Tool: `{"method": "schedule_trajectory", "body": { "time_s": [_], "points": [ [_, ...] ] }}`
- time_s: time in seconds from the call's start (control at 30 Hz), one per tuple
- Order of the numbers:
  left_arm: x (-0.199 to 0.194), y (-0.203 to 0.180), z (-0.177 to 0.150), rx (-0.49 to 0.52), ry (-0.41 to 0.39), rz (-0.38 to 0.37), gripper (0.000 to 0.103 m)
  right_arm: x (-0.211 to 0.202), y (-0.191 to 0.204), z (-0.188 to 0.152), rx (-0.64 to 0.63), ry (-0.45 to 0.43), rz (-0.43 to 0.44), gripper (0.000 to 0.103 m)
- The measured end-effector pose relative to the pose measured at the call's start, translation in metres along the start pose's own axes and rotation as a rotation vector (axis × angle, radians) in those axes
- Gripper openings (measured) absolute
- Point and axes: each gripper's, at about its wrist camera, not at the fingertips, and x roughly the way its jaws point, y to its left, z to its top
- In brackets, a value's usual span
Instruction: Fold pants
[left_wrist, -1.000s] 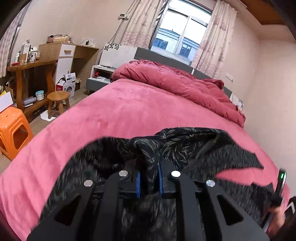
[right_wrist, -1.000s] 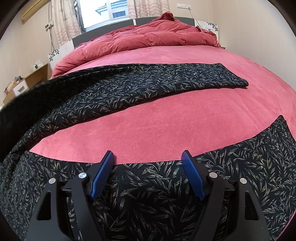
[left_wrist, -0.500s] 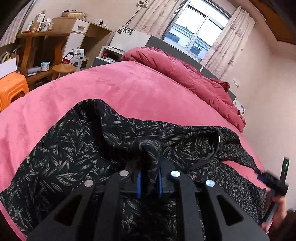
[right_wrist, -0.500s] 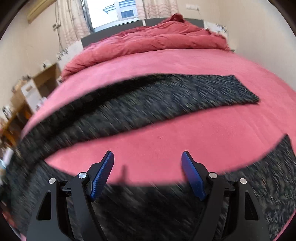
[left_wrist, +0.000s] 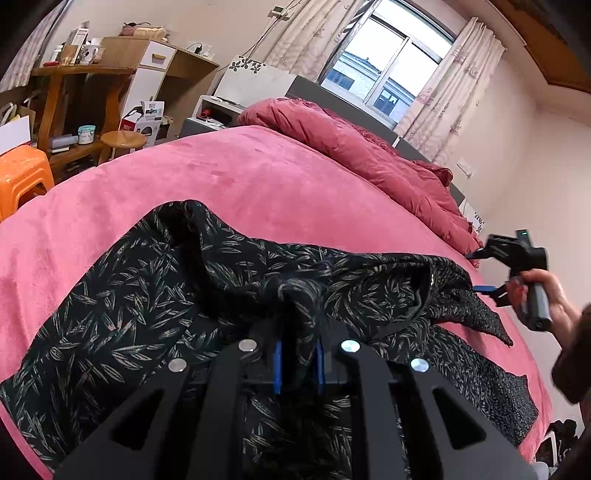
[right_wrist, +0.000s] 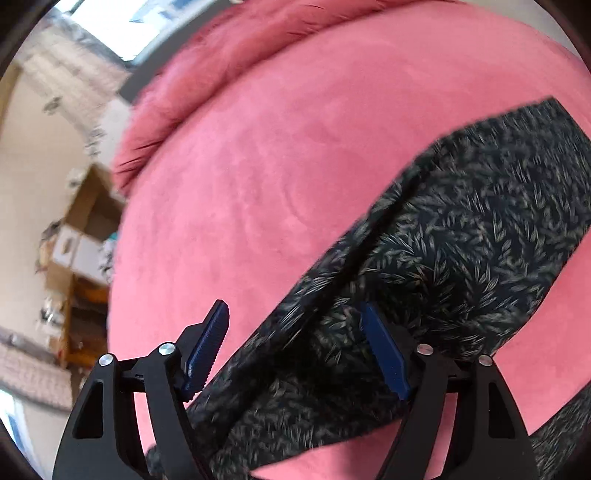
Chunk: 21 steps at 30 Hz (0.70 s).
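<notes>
My left gripper (left_wrist: 298, 363) is clamped on a bunched fold of the pants (left_wrist: 147, 306), which lie on the pink bed (left_wrist: 258, 184). My right gripper (right_wrist: 295, 350) has just been closing, jaws apart over a pant leg, not pinching it.

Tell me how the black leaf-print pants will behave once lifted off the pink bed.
The black leaf-print pants are likely floppy: fabric bunches and creases where the left tool pinches it. Probably light, since one small pinch gathers them. Unheld parts, like the leg under the open right tool, should sag.

No lettering can be read: the print on the cardboard box (left_wrist: 142, 118) under the desk (left_wrist: 74, 74) at far left is too small to read.
</notes>
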Motion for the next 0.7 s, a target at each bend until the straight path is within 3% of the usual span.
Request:
{"method": "schedule_trajectory", "body": {
  "time_s": [0.03,0.1,0.2,0.37,0.5,0.6,0.7],
  "points": [
    [0.0,0.0,0.0,-0.001,0.0,-0.001,0.012,0.008,-0.001,0.001,0.022,0.016,-0.006,0.061],
    [0.0,0.001,0.0,-0.003,0.001,-0.004,0.012,0.019,-0.008,0.0,0.073,0.038,-0.001,0.035],
    [0.0,0.004,0.003,-0.012,0.001,-0.012,0.012,0.022,-0.023,-0.005,0.136,0.055,0.064,0.014],
    [-0.016,-0.007,0.017,0.013,-0.07,-0.011,0.012,-0.023,-0.039,-0.011,0.102,-0.006,0.185,0.001],
    [-0.04,-0.022,0.035,0.045,-0.17,-0.038,0.012,-0.074,-0.056,-0.02,0.062,-0.068,0.283,0.0],
    [-0.049,-0.026,0.036,0.068,-0.196,-0.05,0.012,-0.101,-0.063,-0.027,0.0,-0.087,0.286,0.0],
    [-0.049,-0.025,0.029,0.066,-0.175,-0.046,0.012,-0.098,-0.064,-0.028,-0.046,-0.033,0.279,0.0]
  ]
}}
